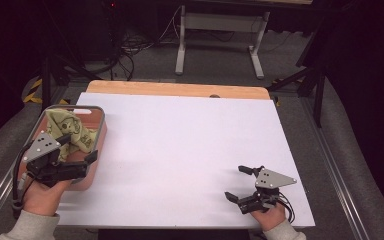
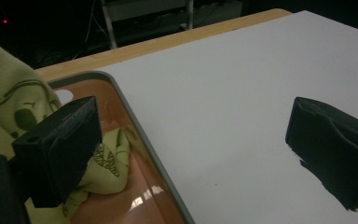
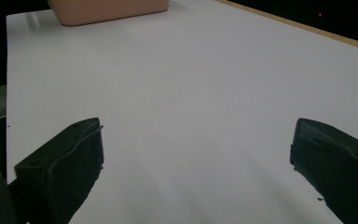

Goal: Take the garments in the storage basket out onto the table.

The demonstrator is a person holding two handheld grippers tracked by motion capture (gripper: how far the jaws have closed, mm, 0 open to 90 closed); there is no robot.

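A salmon-coloured bin (image 1: 96, 150) with a grey rim stands at the table's left edge and holds a crumpled yellow-green cloth (image 1: 70, 129) with a dark print. My left gripper (image 1: 77, 147) hangs open over the bin's right wall, one jaw above the cloth and the other outside the rim. In the left gripper view the cloth (image 2: 4, 93) lies beside the inner jaw, and the bin's rim (image 2: 135, 123) runs between the jaws. My right gripper (image 1: 240, 182) rests open near the table's front right, nothing between its jaws. The bin (image 3: 107, 9) appears far off in the right gripper view.
The white tabletop (image 1: 190, 140) spreads wide between the two grippers, with a wooden strip (image 1: 180, 90) along its far edge. Beyond the table are a white desk frame (image 1: 220, 35), cables on the floor and dark stands.
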